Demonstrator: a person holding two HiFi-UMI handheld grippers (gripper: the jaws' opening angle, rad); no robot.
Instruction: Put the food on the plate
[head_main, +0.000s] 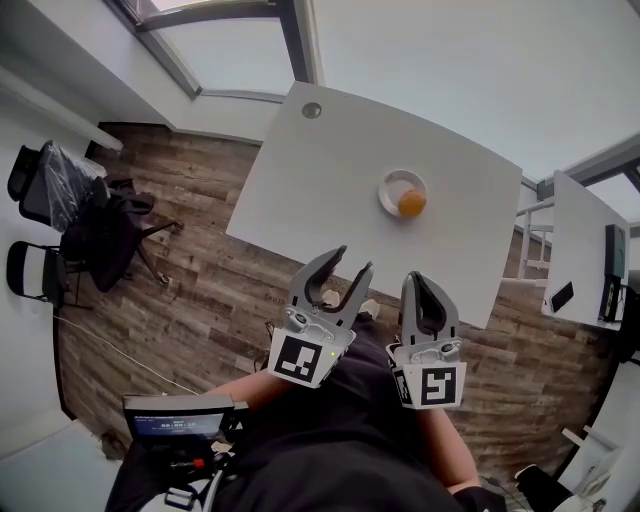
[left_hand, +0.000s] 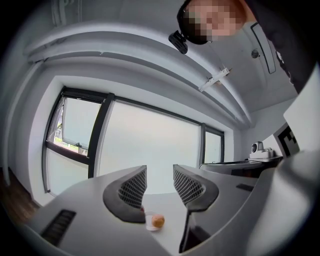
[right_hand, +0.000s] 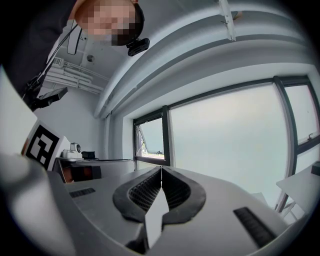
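1. The white table (head_main: 300, 180) has open top along its left edge and across its whole near edge.
2. The only thing standing on it is the plate (head_main: 388, 181), right of the middle, with the round orange food (head_main: 411, 203) lying on it.
3. A small round grommet (head_main: 312, 110) sits flush near the far left corner, too low to block a pass.
4. The left gripper (head_main: 352, 262) and right gripper (head_main: 415, 278) hang off the near edge, close beside each other; the top between that edge and the plate lies open.
5. Dark chairs (head_main: 40, 200) stand on the wooden floor, well apart from the left edge.
6. A second table (head_main: 580, 250) stands beyond the right edge, with a narrow gap between.
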